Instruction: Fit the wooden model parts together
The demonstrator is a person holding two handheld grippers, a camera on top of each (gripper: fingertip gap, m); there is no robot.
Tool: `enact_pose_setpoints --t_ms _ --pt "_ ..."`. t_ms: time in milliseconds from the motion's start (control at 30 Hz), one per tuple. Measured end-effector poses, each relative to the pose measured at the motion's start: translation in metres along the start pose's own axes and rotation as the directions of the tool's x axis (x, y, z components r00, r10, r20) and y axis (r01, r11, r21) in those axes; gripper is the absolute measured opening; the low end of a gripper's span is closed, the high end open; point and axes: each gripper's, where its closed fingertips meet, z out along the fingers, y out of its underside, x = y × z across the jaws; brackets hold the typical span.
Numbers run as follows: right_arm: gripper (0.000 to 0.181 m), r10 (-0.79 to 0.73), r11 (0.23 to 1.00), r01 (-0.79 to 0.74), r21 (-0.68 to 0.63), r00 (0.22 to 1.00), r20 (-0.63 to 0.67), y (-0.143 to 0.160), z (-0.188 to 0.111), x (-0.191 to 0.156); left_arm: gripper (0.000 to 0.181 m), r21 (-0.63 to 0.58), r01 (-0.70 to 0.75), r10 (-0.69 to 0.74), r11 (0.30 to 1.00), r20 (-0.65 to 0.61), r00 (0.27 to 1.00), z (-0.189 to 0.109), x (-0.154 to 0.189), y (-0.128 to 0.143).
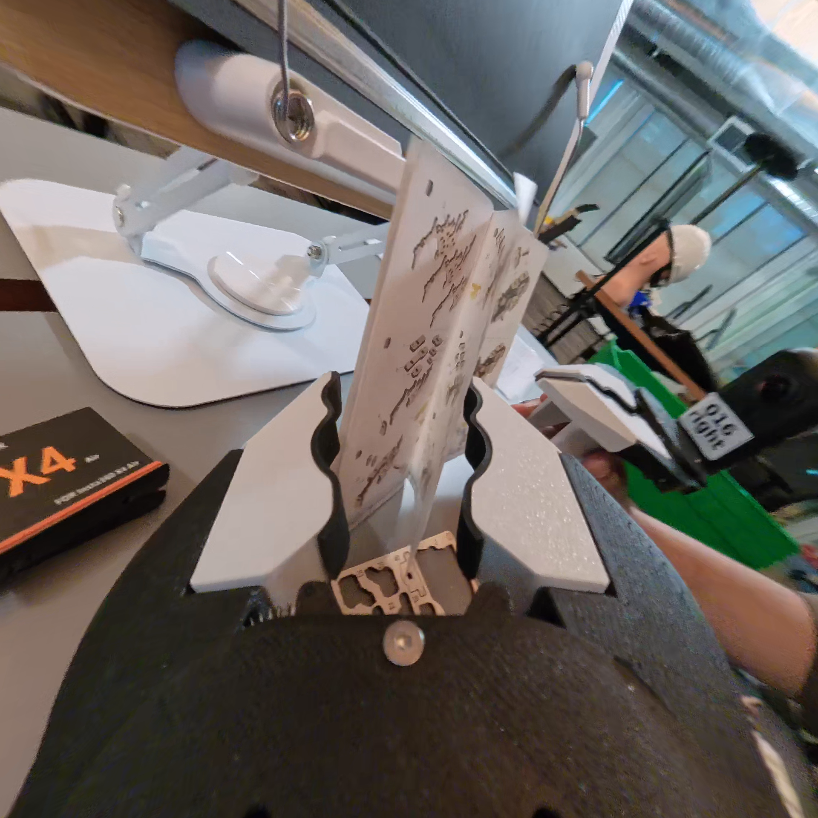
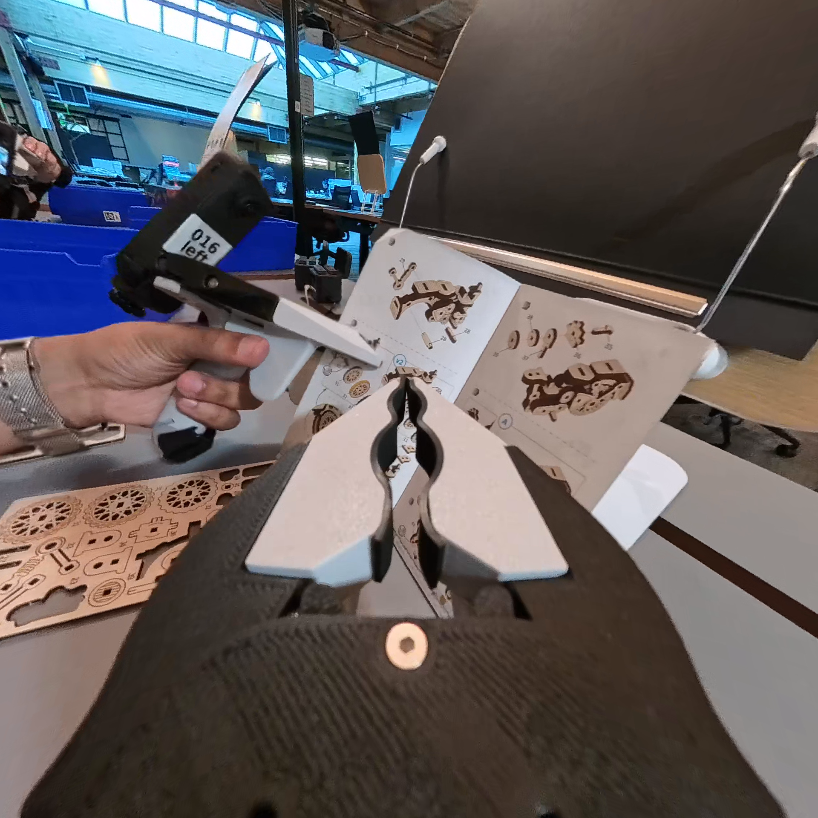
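A laser-cut wooden parts sheet [image 2: 88, 544] with wheels and small pieces lies flat on the grey table at the left; a bit of it shows under my left gripper [image 1: 389, 588]. An open instruction booklet [image 2: 509, 354] stands propped on a white stand. My left gripper [image 1: 403, 383] is open, its fingers on either side of the booklet's pages [image 1: 411, 332], seen edge-on. It also shows in the right wrist view [image 2: 372, 354], at the booklet's left page. My right gripper [image 2: 406, 383] is shut with nothing seen in it, close to the booklet; it shows at the right of the left wrist view [image 1: 542, 380].
A black box with orange print [image 1: 66, 478] lies on the table at the left. The stand's white base plate [image 1: 177, 310] and a dark monitor [image 2: 619, 133] are behind the booklet. Blue bins [image 2: 44, 274] and a green bin [image 1: 708, 509] stand beyond the table.
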Motion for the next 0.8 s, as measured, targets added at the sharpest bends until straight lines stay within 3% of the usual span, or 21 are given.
enact_pose_setpoints --t_ms 100,300,467,800 --pt "0.000 0.009 1.000 -0.009 0.008 1.000 0.001 -0.001 -0.001 0.001 0.053 0.052 -0.105 0.103 0.993 0.045 0.994 -0.001 0.001 0.002" --pt "0.000 -0.041 0.999 0.041 0.022 0.999 -0.013 -0.003 -0.002 -0.003 0.047 0.266 -0.017 0.031 0.964 -0.048 0.998 -0.013 0.013 -0.016" --pt "0.000 -0.030 0.999 0.030 0.014 1.000 0.007 -0.002 -0.001 -0.004 0.041 0.292 0.115 -0.079 0.949 -0.134 0.988 -0.016 0.004 -0.020" --pt "0.000 -0.043 0.999 0.042 0.028 0.999 0.023 -0.003 -0.003 -0.007 0.021 0.321 0.129 -0.097 0.938 -0.114 0.989 -0.019 -0.001 -0.022"
